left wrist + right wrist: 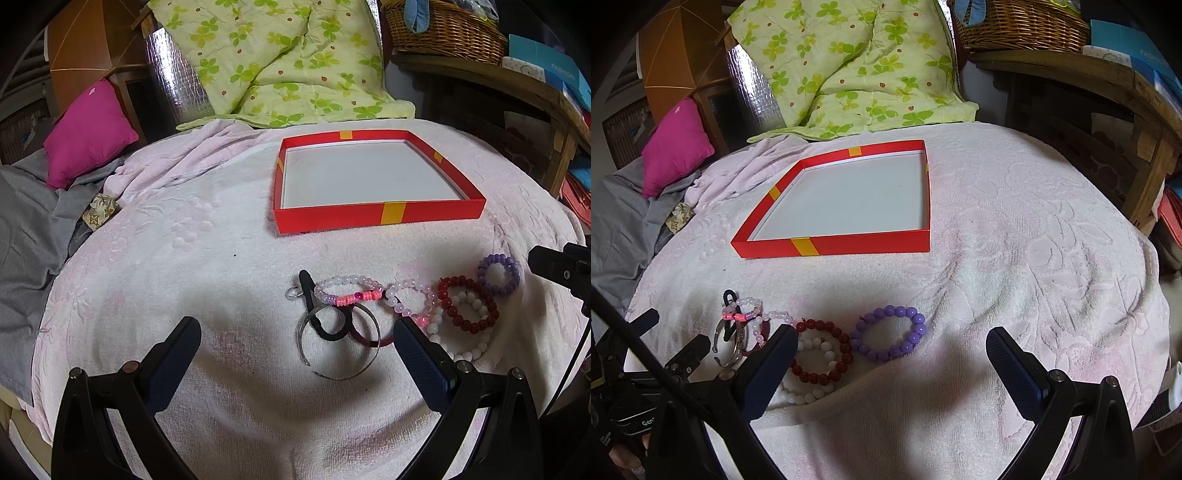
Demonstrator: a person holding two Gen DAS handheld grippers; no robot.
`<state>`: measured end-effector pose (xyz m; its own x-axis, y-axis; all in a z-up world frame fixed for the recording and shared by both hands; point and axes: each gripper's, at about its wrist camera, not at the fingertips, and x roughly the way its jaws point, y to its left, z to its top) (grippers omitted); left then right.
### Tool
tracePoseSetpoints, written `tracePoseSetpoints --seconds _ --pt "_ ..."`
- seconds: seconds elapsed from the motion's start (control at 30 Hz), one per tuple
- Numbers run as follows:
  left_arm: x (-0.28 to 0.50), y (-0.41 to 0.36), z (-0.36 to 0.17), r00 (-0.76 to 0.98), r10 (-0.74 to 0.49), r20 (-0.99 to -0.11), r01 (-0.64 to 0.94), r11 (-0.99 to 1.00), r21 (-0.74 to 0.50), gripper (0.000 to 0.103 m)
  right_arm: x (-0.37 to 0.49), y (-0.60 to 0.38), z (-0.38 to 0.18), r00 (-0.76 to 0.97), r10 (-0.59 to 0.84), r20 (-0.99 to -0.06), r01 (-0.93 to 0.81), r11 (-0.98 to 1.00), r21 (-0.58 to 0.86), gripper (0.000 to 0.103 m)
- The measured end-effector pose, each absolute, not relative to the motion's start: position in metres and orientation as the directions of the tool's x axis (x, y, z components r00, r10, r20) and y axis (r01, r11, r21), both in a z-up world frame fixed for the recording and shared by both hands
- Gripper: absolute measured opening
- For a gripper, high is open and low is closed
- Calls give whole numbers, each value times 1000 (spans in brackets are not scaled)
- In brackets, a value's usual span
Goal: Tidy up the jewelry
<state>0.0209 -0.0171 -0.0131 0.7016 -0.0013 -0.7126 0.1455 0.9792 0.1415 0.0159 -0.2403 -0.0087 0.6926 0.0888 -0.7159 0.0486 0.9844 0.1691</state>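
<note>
A shallow red box (376,218) (849,245) with yellow bands and a bare white floor lies on the pale pink towel. In front of it sits a cluster of jewelry: a silver bangle (338,345), a pink and white bead bracelet (347,291), a dark red bead bracelet (467,304) (822,350), a white bead bracelet (458,339) and a purple bead bracelet (498,275) (888,336). My left gripper (297,343) is open, just short of the bangle. My right gripper (892,352) is open, with the purple bracelet between its fingers' line.
A green leaf-print quilt (273,59) and a magenta cushion (88,134) lie behind the towel. A wicker basket (443,29) stands on a wooden shelf at the back right. Grey cloth (29,221) hangs at the left. The towel's right half (1052,240) is bare.
</note>
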Motion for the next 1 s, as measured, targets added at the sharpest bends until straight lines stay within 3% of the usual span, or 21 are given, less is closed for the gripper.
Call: tracePoseSetpoints --seconds 0.43,0.63,0.8,1.0 --pt "33 2 -14 673 -31 -739 147 985 92 103 17 -265 -14 681 119 -723 76 970 231 103" --pt "44 31 -15 652 -30 -758 73 997 24 103 15 -290 -21 664 188 -723 99 937 335 84" --pt "47 35 -16 647 -44 -761 80 997 10 103 16 -286 -25 640 287 -712 40 914 404 60" --pt "47 26 -18 639 -80 -765 140 990 13 103 20 -255 -34 580 326 -746 -30 924 380 59"
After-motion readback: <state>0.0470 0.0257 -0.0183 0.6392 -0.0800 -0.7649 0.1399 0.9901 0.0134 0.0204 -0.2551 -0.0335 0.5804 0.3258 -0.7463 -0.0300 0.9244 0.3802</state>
